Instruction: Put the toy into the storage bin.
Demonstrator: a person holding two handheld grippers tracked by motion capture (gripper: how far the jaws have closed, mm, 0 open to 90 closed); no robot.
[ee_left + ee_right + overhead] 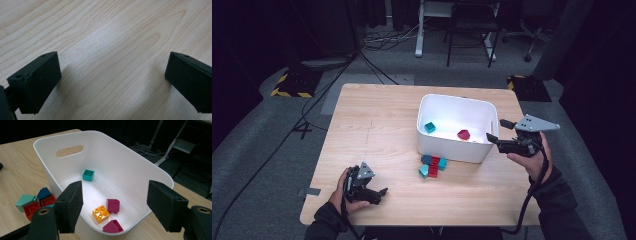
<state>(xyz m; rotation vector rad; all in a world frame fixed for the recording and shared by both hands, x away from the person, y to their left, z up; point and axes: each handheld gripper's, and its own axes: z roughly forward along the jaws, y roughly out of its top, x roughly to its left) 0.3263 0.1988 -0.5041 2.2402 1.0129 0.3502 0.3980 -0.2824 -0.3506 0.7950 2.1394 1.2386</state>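
A white bin (452,149) stands right of the table's middle. In the right gripper view the bin (117,157) holds a teal brick (88,175), an orange brick (101,214) and two magenta bricks (113,205), (112,226). From above I make out the teal brick (430,127) and a magenta brick (463,134). My right gripper (496,129) hovers at the bin's right rim, open, with nothing between its fingers (72,205). My left gripper (383,192) rests near the front left edge, open over bare wood (112,75).
A small cluster of bricks (433,165) in teal, red and blue lies on the wooden table (377,120) just in front of the bin, also the cluster (35,202) left of the bin. Chairs and cables stand on the floor beyond.
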